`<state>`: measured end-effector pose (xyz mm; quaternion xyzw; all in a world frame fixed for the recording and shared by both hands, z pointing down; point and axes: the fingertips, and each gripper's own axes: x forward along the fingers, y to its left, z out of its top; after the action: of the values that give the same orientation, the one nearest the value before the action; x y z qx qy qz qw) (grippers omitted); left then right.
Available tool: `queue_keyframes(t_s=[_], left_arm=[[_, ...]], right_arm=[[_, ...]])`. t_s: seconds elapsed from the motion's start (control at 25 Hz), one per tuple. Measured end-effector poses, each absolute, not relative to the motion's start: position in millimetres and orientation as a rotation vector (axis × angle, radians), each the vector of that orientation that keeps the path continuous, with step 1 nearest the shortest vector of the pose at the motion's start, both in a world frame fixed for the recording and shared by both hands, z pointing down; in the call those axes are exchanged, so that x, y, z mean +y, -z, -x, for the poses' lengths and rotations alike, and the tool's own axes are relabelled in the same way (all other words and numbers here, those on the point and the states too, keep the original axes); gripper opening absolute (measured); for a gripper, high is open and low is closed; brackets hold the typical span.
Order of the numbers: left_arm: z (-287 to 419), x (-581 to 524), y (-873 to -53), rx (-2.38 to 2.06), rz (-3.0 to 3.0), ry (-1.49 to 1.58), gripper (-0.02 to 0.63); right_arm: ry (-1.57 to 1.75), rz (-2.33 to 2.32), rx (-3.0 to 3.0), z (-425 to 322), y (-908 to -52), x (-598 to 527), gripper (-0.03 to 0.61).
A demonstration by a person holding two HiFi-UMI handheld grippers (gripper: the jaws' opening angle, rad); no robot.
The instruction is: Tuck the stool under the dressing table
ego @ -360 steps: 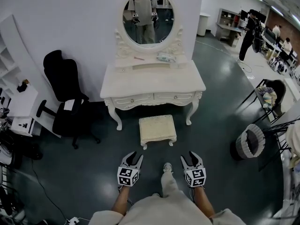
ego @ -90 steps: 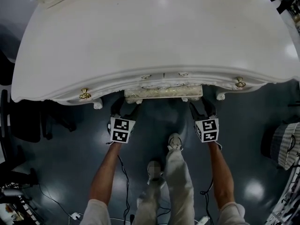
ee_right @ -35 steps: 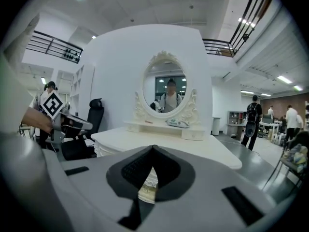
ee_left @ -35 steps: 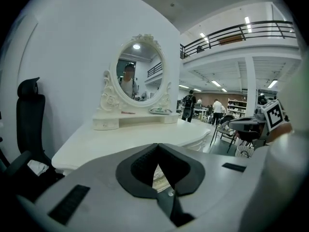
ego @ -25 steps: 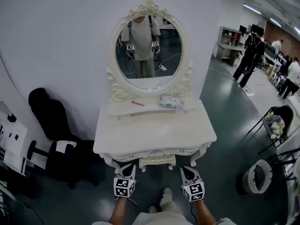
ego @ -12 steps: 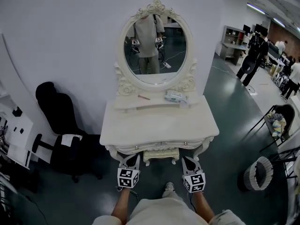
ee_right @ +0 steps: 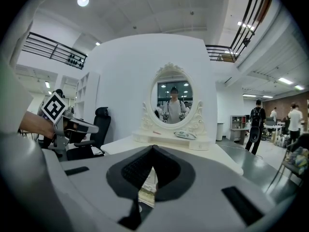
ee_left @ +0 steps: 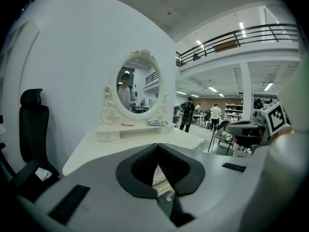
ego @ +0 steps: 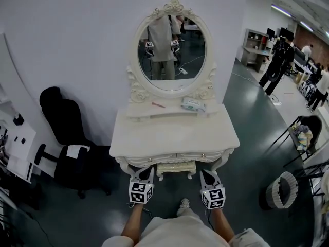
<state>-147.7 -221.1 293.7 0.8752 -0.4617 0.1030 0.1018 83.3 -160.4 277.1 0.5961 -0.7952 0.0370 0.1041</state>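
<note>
- Stool [ego: 176,169]: sits under the front edge of the white desk [ego: 175,135], centred between the carved front legs. Only its near rim shows past the edge. The left gripper view glimpses it low through the gap in the tongs [ee_left: 161,180], and the right gripper view does the same [ee_right: 147,190].
- Left tongs [ego: 144,175]: tips together, nothing between them. They hang just off the desk's front edge, apart from the stool.
- Right tongs [ego: 207,175]: tips also together and empty, at matching height near the front right leg.
- Judgement: the tuck looks essentially done, and what remains is a check and a clean withdrawal.
- If the stool needs to go deeper, press the closed tips on its two near corners, low and evenly. An uneven push would likely skew it into a leg.
- Keep the tongs below the drawer front so they don't catch the knobs.

Surroundings:
- Oval mirror [ego: 171,50] stands at the desk's back edge.
- On the raised shelf there, a soft packet [ego: 193,105] lies toward the right and a thin reddish stick [ego: 158,105] toward the middle.
- Black office chair [ego: 67,138] stands close off the desk's left edge.
- Round basket [ego: 280,190] and a folding chair [ego: 303,133] with clothes stand well off to the right.
- People [ego: 275,55] stand far back on the right.
- The person's own shoe [ego: 182,206] is on the floor directly behind the stool, so watch footing when stepping away.
</note>
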Motion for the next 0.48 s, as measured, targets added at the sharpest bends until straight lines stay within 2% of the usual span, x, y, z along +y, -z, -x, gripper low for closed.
queue_keyframes(t_s=[0.48], left_arm=[[152.2,-222.5,-297.1,-1.367,-2.573,-0.318,0.014]], right_arm=[[-0.104,-1.760,-2.337,-86.7,-277.2,-163.6,0.000]])
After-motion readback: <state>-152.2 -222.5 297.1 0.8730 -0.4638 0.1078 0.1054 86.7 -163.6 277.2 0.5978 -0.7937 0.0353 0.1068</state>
